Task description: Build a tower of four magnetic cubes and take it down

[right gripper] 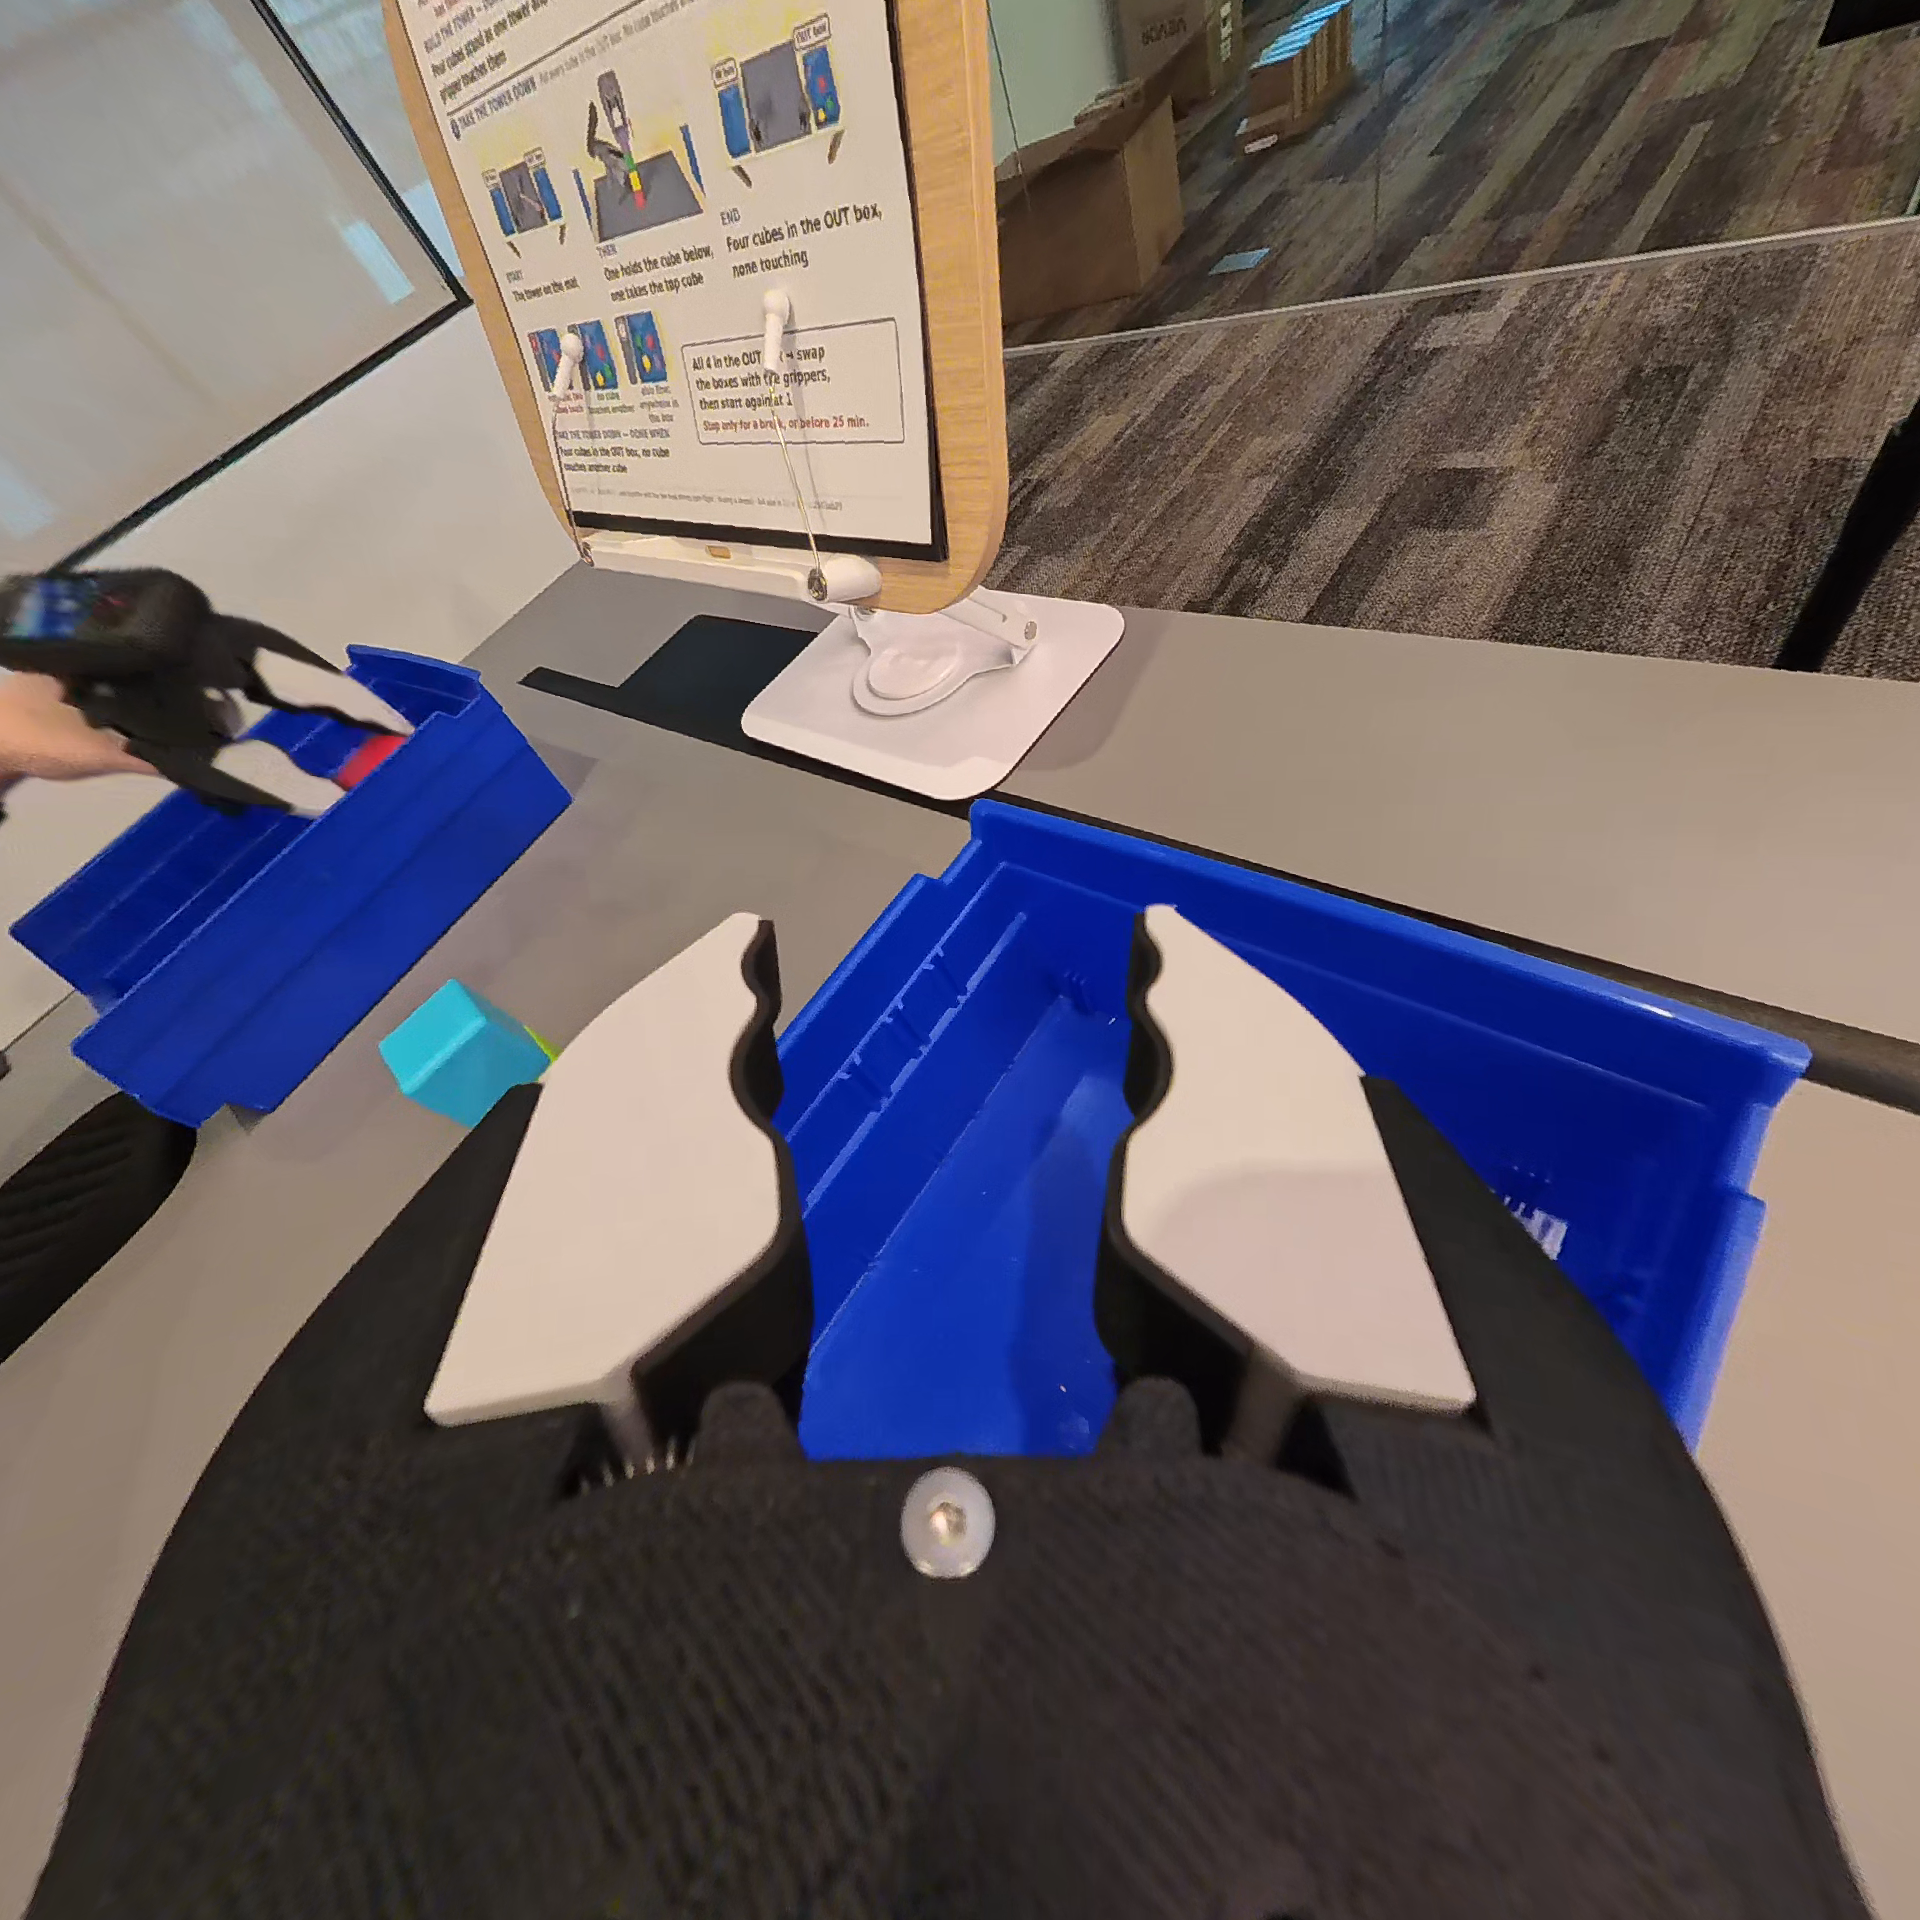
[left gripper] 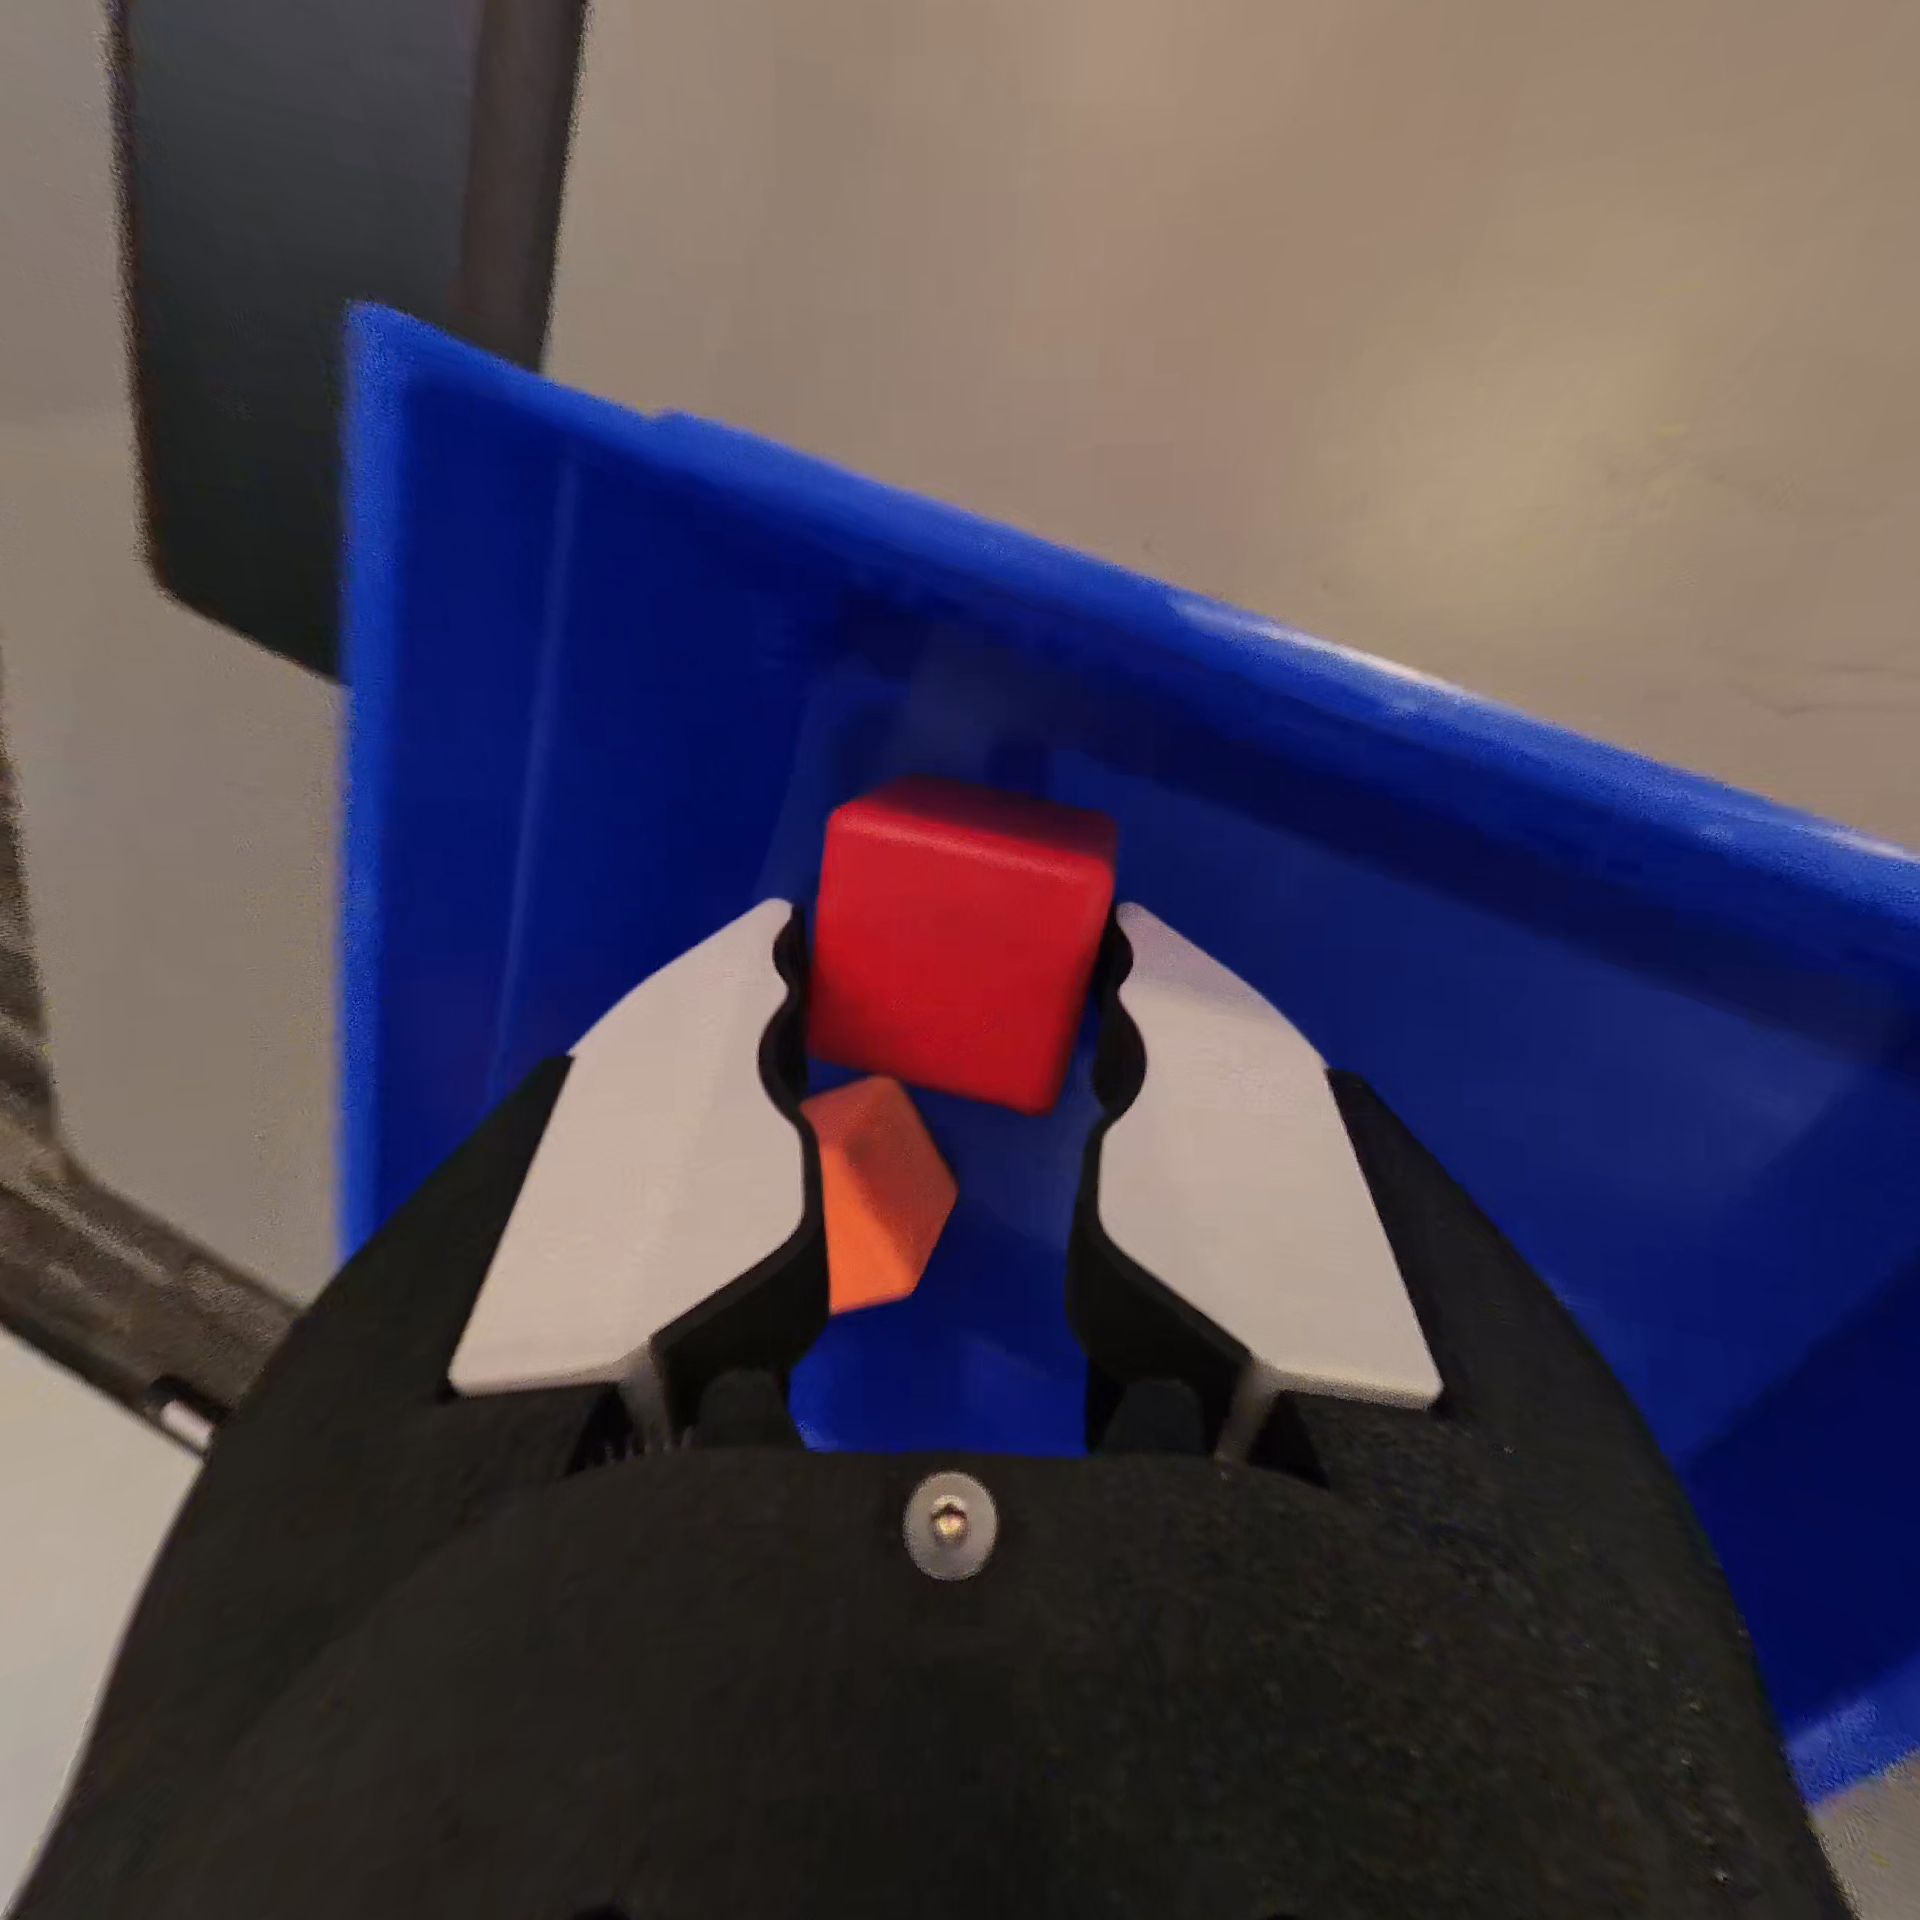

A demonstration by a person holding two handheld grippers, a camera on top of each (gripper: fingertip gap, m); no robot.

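A red cube (left gripper: 951, 935) sits clamped in the left tool (left gripper: 951, 914) above the left blue box (left gripper: 623, 644), an orange cube (left gripper: 883, 1195) lying below. The right tool (right gripper: 951, 935), released, hovers over the empty right box (right gripper: 1403, 997). Apparently mid-build: next, carry red onto the cyan cube (right gripper: 457, 1049) standing on the table (right gripper: 1455, 727) between the boxes.

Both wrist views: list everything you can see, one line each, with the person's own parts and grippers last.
Red cube: one, red, between the left gripper's fingers over the left box.
Orange cube: one, orange, lying in the left box under the red cube.
Light blue cube: one, light blue, on the table between the boxes; something green shows behind it.
Boxes: two, blue, left box and right box, on the table.
Table: one, grey.
Instruction board: one, wood-edged, on a white stand at the table's far side.
Cardboard boxes: several, brown, on the floor beyond.
Hand: one, holding the left gripper.
Left gripper: shut on the red cube.
Right gripper: open, above the right box.
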